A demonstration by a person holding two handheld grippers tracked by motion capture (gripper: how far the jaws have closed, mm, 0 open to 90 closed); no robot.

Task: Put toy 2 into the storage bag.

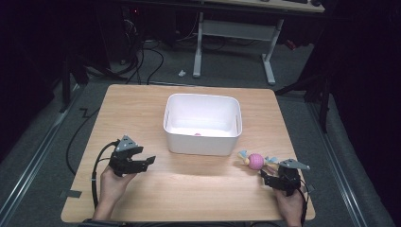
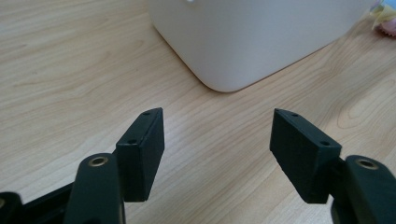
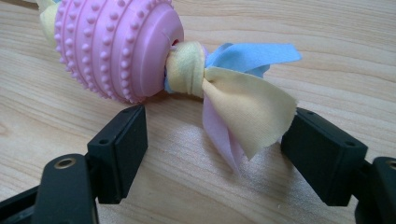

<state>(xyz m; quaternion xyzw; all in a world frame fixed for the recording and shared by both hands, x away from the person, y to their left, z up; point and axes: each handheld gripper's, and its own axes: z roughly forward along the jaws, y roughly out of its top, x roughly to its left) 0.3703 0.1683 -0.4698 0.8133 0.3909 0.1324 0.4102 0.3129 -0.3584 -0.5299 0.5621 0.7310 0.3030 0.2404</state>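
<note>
Table (image 1: 142, 109) of pale wood, rectangular, carries a white tub (image 1: 202, 124) set near its centre, slightly toward the far side. Tub is open-topped with rounded corners; a small pink object (image 1: 197, 134) lies on its floor close to the near wall, too small to identify. Pink knobbed ball toy (image 1: 256, 161) lies on the table just right of the tub's near right corner, apart from it. In the right gripper view the toy (image 3: 116, 46) shows a ribbed, studded pink body with knotted cloth strips (image 3: 243, 93) in yellow, blue and pink emerging from its end. Right gripper (image 1: 279, 179), held by the right hand (image 1: 289, 204) at the near right corner of the table, sits just near of the toy with its jaws spread; the cloth tail hangs into the gap between them, its yellow strip reaching to or just beside the right-hand jaw, and neither jaw closes on it. Left gripper (image 1: 142, 163), held by the left hand (image 1: 113, 184) at the near left, points right toward the tub with its jaws spread and nothing between them. In the left gripper view the tub's near left corner (image 2: 224, 56) stands beyond the jaws, clear of them. Black cable (image 1: 97, 170) loops from the left gripper along the wrist.
</note>
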